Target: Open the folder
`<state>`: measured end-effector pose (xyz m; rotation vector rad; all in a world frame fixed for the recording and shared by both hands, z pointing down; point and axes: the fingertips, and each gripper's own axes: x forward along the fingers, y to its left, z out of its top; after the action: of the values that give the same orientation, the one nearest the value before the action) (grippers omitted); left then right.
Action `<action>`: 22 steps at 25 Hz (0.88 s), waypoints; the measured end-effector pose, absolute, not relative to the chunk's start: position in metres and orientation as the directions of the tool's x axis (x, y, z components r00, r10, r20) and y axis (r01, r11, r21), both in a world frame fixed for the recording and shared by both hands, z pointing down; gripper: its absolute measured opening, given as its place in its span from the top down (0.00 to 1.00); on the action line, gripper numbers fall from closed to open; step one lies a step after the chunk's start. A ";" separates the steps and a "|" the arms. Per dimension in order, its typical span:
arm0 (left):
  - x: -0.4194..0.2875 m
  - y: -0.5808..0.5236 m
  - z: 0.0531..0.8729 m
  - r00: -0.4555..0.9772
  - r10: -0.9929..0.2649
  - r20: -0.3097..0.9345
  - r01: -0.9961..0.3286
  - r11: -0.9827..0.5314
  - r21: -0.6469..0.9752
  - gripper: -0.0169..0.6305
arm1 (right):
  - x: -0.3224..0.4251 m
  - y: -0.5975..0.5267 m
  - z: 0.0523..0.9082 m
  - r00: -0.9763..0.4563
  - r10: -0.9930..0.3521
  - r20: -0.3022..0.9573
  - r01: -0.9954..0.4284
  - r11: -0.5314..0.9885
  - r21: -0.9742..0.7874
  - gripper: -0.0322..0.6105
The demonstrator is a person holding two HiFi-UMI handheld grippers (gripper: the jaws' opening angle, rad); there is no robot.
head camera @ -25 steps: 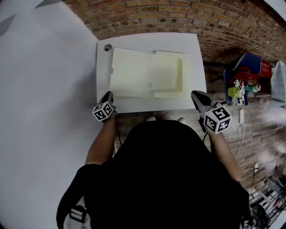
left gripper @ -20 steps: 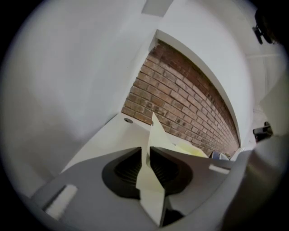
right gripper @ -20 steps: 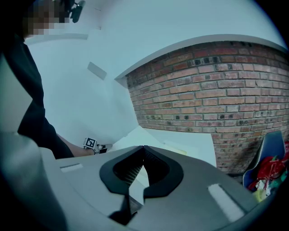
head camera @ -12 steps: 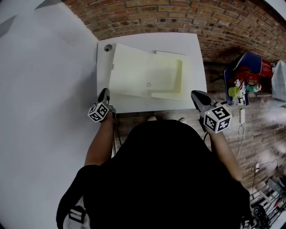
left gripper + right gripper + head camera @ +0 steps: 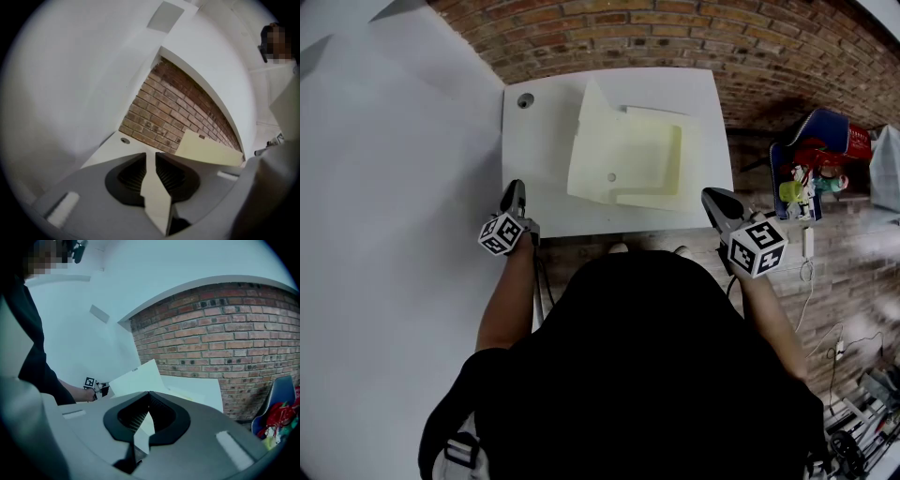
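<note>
A small white table (image 5: 539,159) stands before a red-brown brick wall (image 5: 675,33), with a round grey grommet (image 5: 525,100) set into its far left corner. To the left, a plain white wall (image 5: 384,187) meets the brick at a corner, and a flat grey rectangular plate (image 5: 165,16) sits high on that white surface. The brick pattern also shows below the table's near edge and runs off to the right, where thin cables (image 5: 839,347) trail across it. Off the table's right side, apart from it, stands a blue chair (image 5: 818,131) heaped with colourful items. The light is soft and even, and the white surfaces look bright and flat.
</note>
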<state>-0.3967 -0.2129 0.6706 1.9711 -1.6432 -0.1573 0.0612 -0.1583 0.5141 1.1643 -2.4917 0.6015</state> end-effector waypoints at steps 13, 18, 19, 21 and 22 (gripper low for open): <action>-0.372 -0.235 0.612 0.304 -0.938 0.167 -0.883 -0.211 0.420 0.94 | 0.074 -0.173 0.499 -0.562 -0.716 0.415 -0.820 0.548 -0.166 0.95; -0.365 -0.237 0.593 0.304 -0.942 0.145 -0.904 -0.237 0.355 0.94 | 0.077 -0.175 0.500 -0.562 -0.714 0.417 -0.820 0.546 -0.170 0.95; -0.363 -0.237 0.589 0.306 -0.942 0.138 -0.908 -0.245 0.340 0.94 | 0.077 -0.175 0.500 -0.562 -0.715 0.416 -0.821 0.546 -0.170 0.95; -0.360 -0.238 0.578 0.313 -0.942 0.121 -0.910 -0.261 0.323 0.94 | 0.079 -0.177 0.498 -0.562 -0.718 0.411 -0.821 0.545 -0.170 0.95; -0.359 -0.239 0.573 0.317 -0.942 0.114 -0.910 -0.268 0.317 0.95 | 0.079 -0.178 0.497 -0.562 -0.719 0.409 -0.821 0.546 -0.169 0.95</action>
<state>-0.3585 -0.2390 0.5729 2.2654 -1.6609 -0.1384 0.0791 -0.1775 0.4974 1.2782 -2.4941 0.4982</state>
